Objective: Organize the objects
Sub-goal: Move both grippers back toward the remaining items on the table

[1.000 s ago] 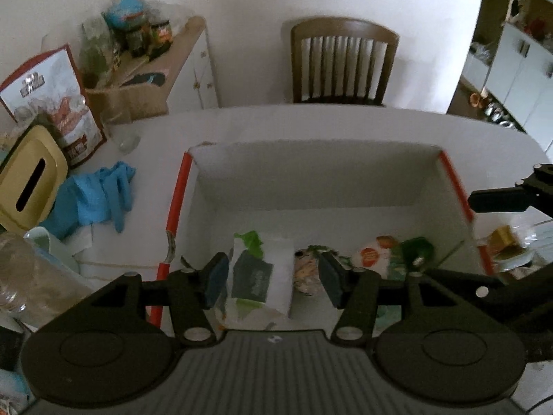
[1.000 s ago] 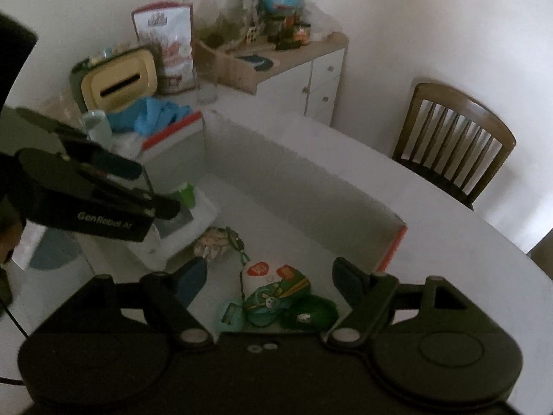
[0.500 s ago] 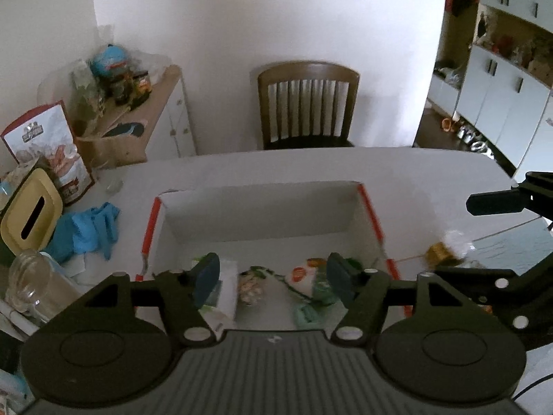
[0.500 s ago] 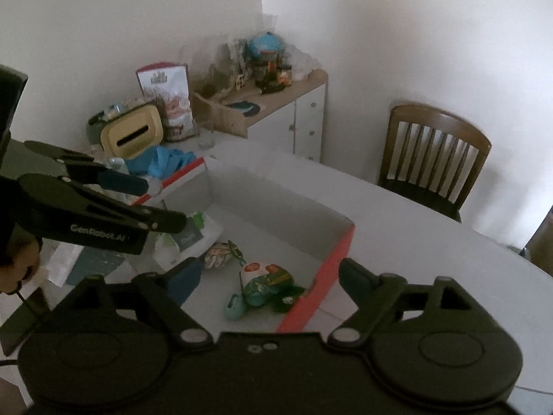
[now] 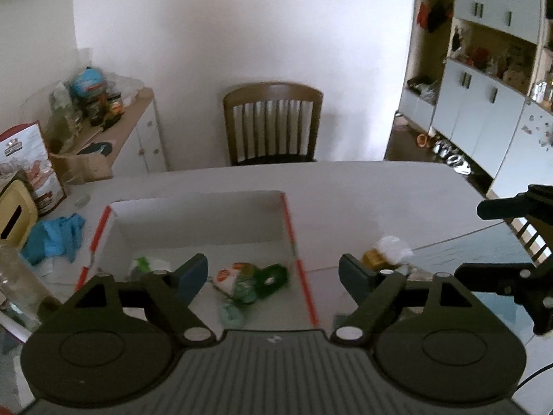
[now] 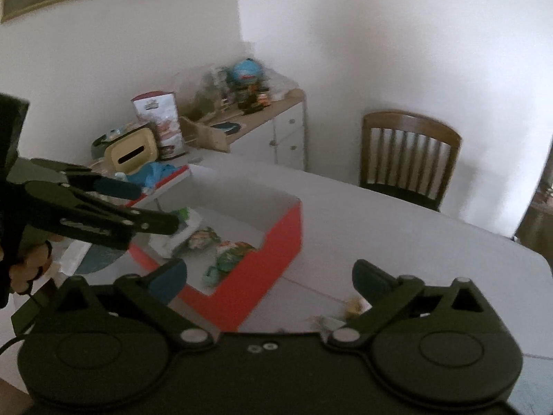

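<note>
Left gripper hangs above the near edge of the box, fingers wide apart, nothing between them. Right gripper is raised over the table just right of the box, fingers likewise spread and empty. From the right wrist view the left gripper shows at the left edge, over the box's near-left corner.

Box: open-topped, white inside, red outside, standing on the table. Contents: a white packet with green print at the left, a small patterned item beside it, and a cluster of wrapped sweets, white, orange and green, toward the right wall. All lie on the box floor.

Outside the box, on the table to its right: a gold-and-white wrapped item, just beyond the left gripper's right finger; its exact nature is not discernible.

Left of the box: blue gloves, a yellow tissue box, a snack bag. A chair stands at the far side of the table; a cluttered cabinet stands against the wall
</note>
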`<action>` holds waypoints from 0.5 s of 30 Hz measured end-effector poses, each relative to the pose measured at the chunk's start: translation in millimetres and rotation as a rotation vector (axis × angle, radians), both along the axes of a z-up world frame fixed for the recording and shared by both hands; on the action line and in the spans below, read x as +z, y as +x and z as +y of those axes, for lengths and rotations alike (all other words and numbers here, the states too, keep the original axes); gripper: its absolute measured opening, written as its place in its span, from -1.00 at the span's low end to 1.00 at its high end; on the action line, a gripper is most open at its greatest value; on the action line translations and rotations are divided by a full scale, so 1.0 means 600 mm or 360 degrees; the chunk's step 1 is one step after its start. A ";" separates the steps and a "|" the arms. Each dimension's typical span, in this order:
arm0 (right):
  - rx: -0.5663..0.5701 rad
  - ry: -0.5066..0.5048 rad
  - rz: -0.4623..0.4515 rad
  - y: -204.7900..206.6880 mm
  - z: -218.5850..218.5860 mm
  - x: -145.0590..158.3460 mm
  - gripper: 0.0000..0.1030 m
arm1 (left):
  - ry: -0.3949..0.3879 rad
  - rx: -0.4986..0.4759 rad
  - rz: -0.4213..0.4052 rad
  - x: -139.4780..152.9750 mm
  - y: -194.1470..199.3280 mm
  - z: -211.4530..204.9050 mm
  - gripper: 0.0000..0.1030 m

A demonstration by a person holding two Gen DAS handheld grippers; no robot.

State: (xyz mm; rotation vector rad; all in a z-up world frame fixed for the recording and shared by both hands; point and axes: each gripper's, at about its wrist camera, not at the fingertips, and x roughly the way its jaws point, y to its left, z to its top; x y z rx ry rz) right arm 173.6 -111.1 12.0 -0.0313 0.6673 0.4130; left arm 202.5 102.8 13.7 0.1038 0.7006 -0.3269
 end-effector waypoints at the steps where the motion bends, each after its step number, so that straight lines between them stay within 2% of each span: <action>1: -0.0018 0.0010 0.0003 -0.005 -0.014 -0.002 0.98 | -0.0007 -0.0009 -0.0004 -0.001 -0.004 -0.007 0.62; 6: -0.0134 0.0020 0.0034 -0.031 -0.080 -0.020 0.98 | -0.0037 -0.0047 -0.0009 -0.017 -0.024 -0.050 0.65; 11: -0.0234 -0.0002 0.0071 -0.055 -0.132 -0.047 0.98 | -0.0061 -0.0054 0.0053 -0.056 -0.034 -0.090 0.65; 15: -0.0298 -0.0022 0.0103 -0.070 -0.161 -0.072 0.98 | -0.0030 -0.0059 0.0088 -0.094 -0.042 -0.121 0.65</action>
